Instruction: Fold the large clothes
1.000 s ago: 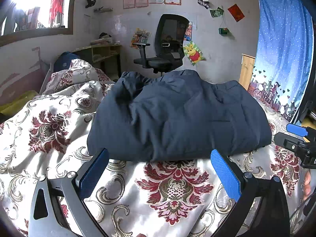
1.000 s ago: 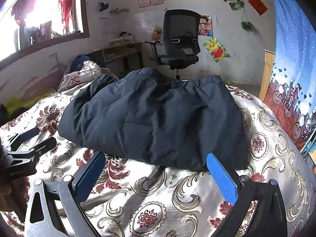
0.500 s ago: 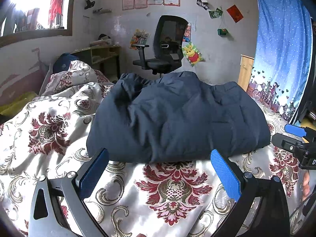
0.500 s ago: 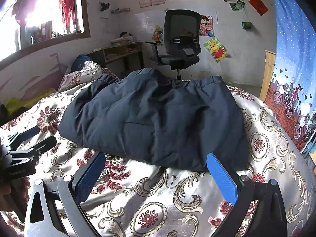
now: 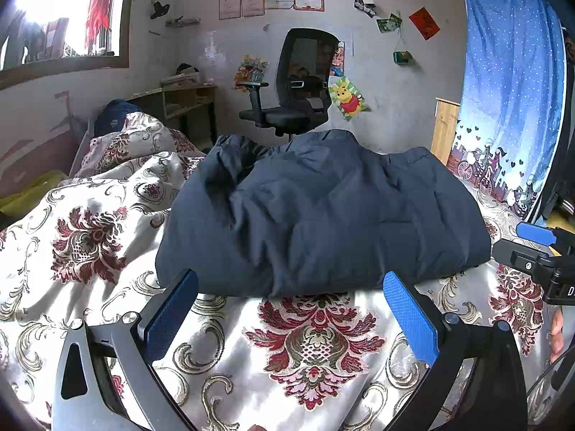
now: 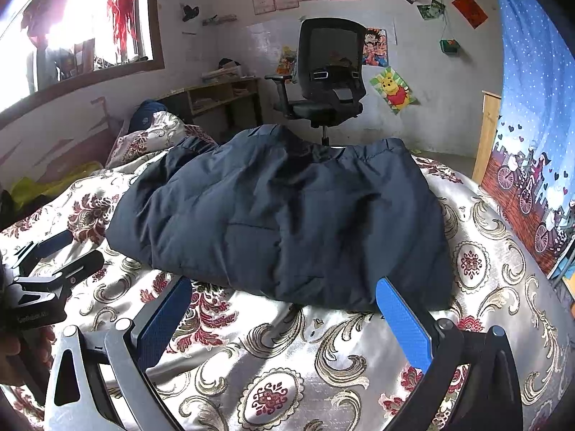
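A dark navy padded jacket (image 5: 323, 212) lies folded in a thick bundle on the floral bedspread (image 5: 312, 344); it also shows in the right wrist view (image 6: 284, 222). My left gripper (image 5: 291, 309) is open and empty, its blue pads (image 5: 409, 312) just short of the jacket's near edge. My right gripper (image 6: 284, 309) is open and empty, hovering at the jacket's near right corner. Each gripper shows at the edge of the other's view: the right one (image 5: 535, 248) and the left one (image 6: 54, 255).
A black office chair (image 5: 298, 89) stands beyond the bed by the postered wall. A wooden desk (image 5: 179, 100) is at the back left under the window. A blue curtain (image 5: 510, 89) hangs on the right. Pillows (image 5: 133, 136) lie at the bed's left.
Both grippers have crept slightly closer to the jacket. The jacket has not moved and both grippers stay open.
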### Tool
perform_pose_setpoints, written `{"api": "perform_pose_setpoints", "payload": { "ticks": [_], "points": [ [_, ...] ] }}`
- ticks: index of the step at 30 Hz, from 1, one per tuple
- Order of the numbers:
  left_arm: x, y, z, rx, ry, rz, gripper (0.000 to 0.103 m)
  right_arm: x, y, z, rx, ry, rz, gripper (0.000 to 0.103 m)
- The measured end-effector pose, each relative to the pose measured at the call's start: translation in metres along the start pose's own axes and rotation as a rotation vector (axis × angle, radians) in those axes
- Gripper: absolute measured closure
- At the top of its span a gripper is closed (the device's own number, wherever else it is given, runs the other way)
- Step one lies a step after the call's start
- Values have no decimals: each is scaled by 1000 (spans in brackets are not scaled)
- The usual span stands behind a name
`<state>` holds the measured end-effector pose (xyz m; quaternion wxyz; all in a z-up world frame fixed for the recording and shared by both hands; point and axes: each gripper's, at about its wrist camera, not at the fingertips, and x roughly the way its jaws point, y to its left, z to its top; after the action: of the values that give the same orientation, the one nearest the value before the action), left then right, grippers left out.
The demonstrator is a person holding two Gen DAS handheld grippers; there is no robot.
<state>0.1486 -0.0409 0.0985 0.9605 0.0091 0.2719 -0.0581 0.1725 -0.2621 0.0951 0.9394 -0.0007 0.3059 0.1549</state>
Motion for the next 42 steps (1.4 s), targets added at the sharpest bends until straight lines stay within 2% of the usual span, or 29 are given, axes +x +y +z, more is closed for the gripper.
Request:
{"api": "perform_pose_setpoints", "payload": {
  "ticks": [42],
  "points": [
    [-1,-1,0,8,1,-7,2,0,1,-1,1,1,-1,0]
  ]
}}
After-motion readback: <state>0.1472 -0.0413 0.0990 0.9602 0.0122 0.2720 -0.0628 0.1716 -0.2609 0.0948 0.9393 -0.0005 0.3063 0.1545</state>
